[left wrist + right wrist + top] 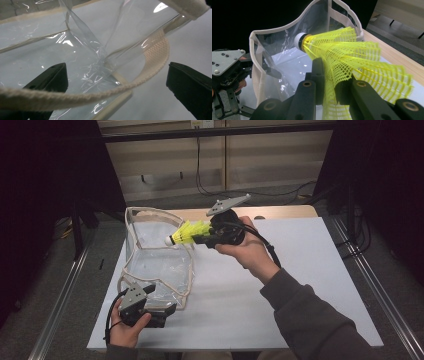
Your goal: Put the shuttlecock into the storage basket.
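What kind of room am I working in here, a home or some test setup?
Most likely a lab recording booth, not a home: dark curtains flank the table, metal floor rails run alongside it, and loose cables trail along the back wall.

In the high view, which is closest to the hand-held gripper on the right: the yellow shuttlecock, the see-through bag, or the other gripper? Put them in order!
From the right hand-held gripper:
1. Yellow shuttlecock, clamped in its jaws, cork end pointing left.
2. Clear bag, just left of the shuttlecock, mouth open toward it.
3. Left hand-held gripper, farthest, at the table's near left edge by the bag's strap.
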Demonstrator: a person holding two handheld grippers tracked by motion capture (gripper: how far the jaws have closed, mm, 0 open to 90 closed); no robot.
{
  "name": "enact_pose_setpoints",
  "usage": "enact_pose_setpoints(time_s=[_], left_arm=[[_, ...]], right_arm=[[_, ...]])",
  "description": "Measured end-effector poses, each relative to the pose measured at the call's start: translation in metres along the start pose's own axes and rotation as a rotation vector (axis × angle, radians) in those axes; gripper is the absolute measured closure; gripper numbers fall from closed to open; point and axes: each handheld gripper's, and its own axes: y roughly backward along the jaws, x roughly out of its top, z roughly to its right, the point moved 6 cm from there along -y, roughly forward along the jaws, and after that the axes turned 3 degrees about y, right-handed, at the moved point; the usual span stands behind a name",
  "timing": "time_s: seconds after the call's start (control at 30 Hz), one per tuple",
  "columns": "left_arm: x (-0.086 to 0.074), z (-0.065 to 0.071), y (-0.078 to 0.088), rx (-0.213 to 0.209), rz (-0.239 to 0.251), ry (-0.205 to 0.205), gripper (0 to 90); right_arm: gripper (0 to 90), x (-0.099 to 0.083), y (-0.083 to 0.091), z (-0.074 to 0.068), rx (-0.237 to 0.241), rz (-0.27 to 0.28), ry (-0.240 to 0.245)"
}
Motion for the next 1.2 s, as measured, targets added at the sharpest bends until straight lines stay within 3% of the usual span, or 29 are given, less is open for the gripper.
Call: enact_pose_setpoints(time_s=[1.2], left_arm=[[0.000, 0.000, 0.001, -0.003, -0.001, -0.002, 3.9]], right_arm=[[79.6, 0.013, -0.014, -0.013, 0.013, -0.004, 0.028]])
